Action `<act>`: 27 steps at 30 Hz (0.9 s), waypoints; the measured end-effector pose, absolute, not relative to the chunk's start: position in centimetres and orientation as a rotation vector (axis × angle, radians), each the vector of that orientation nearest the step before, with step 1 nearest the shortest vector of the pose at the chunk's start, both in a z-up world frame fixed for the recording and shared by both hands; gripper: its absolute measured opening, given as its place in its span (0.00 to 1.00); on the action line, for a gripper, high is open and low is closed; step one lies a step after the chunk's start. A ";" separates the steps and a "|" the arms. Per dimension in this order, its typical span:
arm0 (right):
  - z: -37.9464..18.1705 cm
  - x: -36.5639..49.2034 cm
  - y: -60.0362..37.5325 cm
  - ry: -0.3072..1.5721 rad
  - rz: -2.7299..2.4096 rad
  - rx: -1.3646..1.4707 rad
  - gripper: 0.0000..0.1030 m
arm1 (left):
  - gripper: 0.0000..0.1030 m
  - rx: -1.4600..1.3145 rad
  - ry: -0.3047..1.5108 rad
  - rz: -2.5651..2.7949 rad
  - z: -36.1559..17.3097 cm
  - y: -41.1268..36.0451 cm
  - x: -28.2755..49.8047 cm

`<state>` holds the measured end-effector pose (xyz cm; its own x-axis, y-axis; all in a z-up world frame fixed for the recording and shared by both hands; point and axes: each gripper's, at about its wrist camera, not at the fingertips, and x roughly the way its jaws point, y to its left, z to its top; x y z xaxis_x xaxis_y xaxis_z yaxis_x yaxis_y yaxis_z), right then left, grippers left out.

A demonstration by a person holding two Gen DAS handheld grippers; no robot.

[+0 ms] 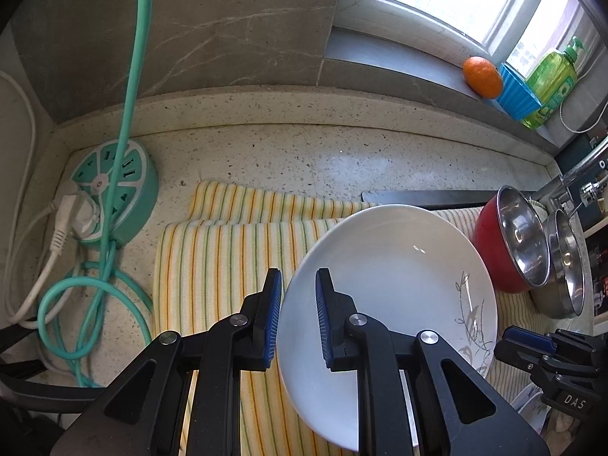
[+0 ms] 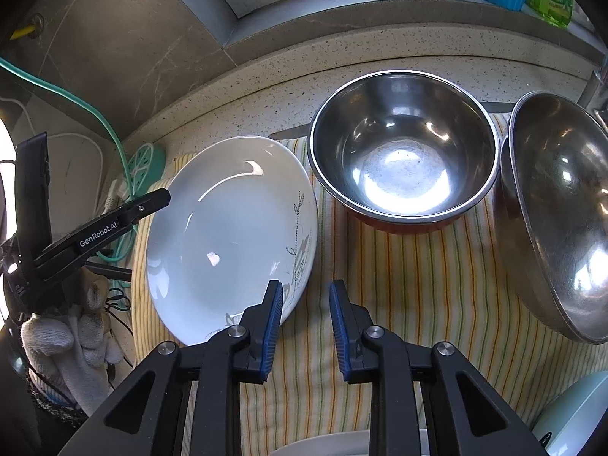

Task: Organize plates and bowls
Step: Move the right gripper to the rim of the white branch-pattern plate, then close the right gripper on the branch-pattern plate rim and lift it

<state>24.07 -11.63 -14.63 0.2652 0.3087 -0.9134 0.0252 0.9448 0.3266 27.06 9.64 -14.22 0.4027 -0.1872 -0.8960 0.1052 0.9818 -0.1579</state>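
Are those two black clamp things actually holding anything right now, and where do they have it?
The left gripper pinches the round white ceramic plate with a grey leaf pattern by its rim on the left. The right gripper holds nothing; only the striped cloth lies below its jaws.

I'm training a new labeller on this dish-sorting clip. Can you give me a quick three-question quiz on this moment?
1. True or false: the left gripper holds the white plate by its rim.
2. Which is between the right gripper's jaws? A) plate B) red bowl C) nothing
3. What lies under the dishes?

Key: 1 true; 2 C; 3 a striped cloth.
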 end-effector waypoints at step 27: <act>-16.1 24.9 -10.7 1.327 0.208 0.331 0.09 | 0.10 -0.068 1.141 -0.203 -15.0 10.0 27.4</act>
